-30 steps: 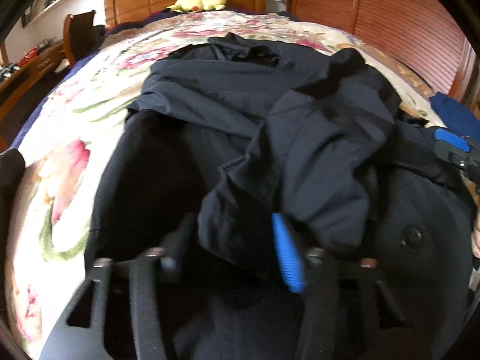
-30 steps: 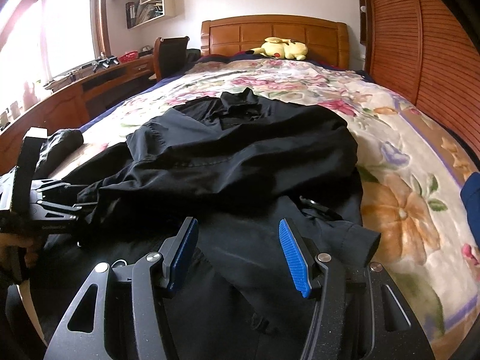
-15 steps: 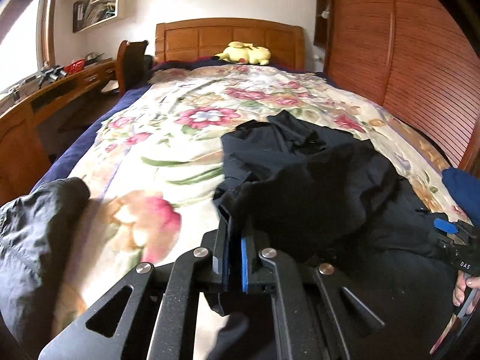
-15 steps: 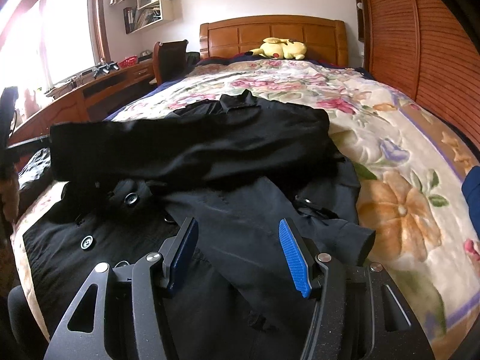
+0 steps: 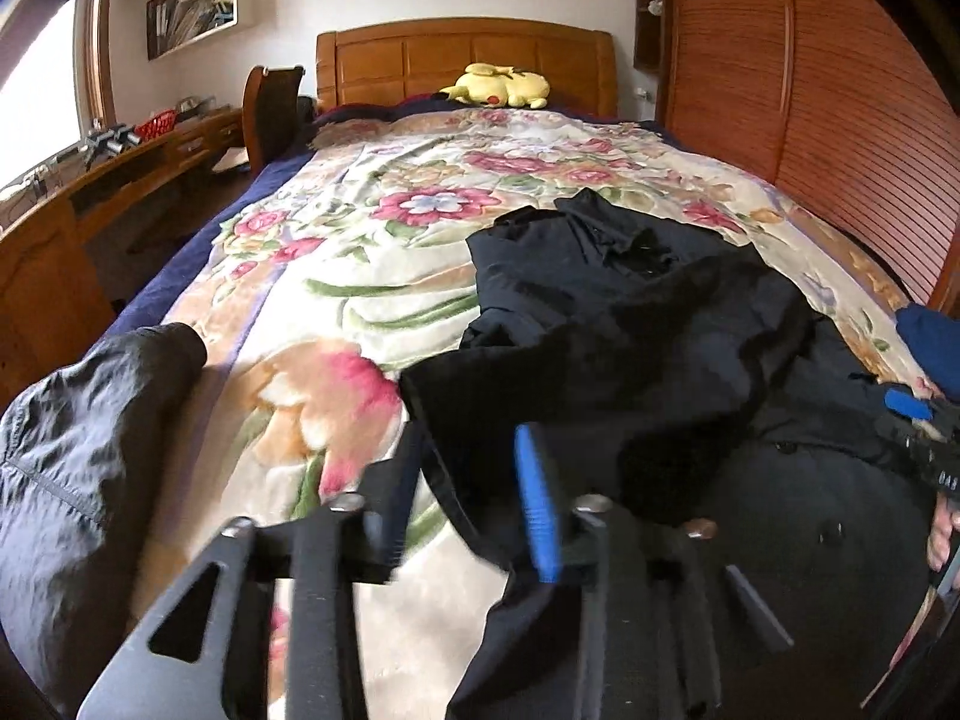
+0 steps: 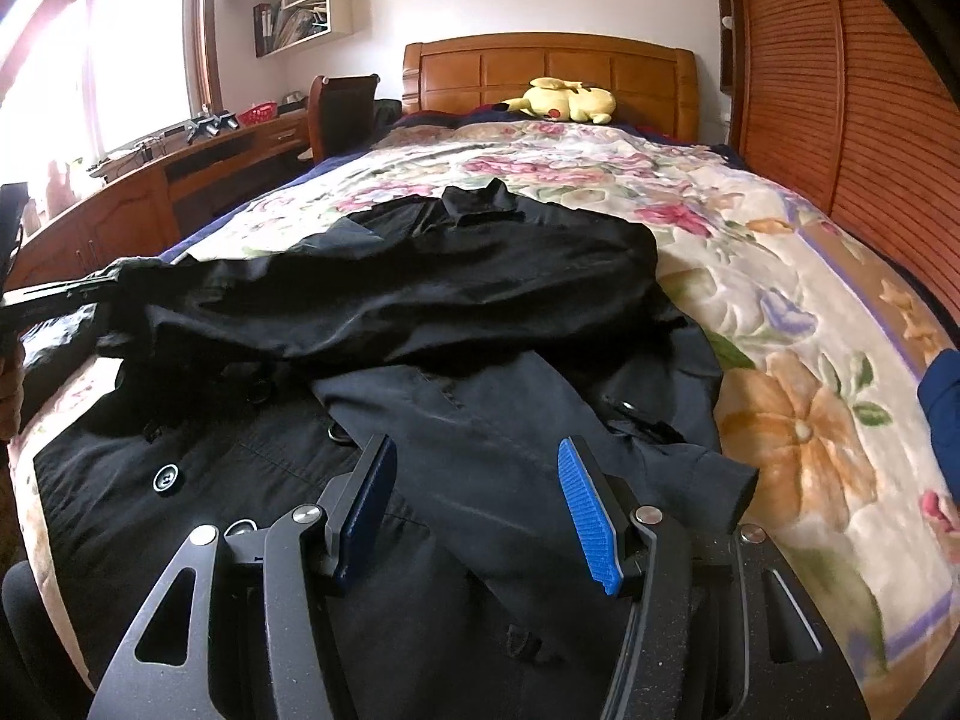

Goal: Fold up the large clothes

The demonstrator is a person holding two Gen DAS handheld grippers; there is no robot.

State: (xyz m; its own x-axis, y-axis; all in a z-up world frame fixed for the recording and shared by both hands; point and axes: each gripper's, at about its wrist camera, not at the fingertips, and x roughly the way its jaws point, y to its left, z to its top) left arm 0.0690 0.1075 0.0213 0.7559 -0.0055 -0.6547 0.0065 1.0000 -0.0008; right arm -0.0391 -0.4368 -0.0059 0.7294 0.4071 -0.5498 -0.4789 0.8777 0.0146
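Note:
A large black coat (image 6: 456, 324) with buttons lies on the floral bedspread (image 6: 780, 276); it also shows in the left wrist view (image 5: 648, 348). My left gripper (image 5: 468, 492) is open, with the end of a sleeve (image 5: 456, 420) between its fingers, stretched out to the left. In the right wrist view the left gripper (image 6: 60, 294) appears at the far left edge by that sleeve end. My right gripper (image 6: 474, 504) is open and empty, low over the coat's front, near the other sleeve's cuff (image 6: 714, 474).
A dark grey garment (image 5: 78, 456) lies at the bed's left edge. A blue garment (image 6: 945, 402) is at the right edge. A yellow plush toy (image 6: 564, 101) sits by the wooden headboard (image 6: 546, 72). A desk (image 6: 180, 180) and chair (image 6: 342, 108) stand left; a slatted wardrobe (image 6: 840, 78) right.
My left gripper was open over the coat, shut on the sleeve end and drew it out leftwards, and now stands open again. The right gripper has stayed still and open.

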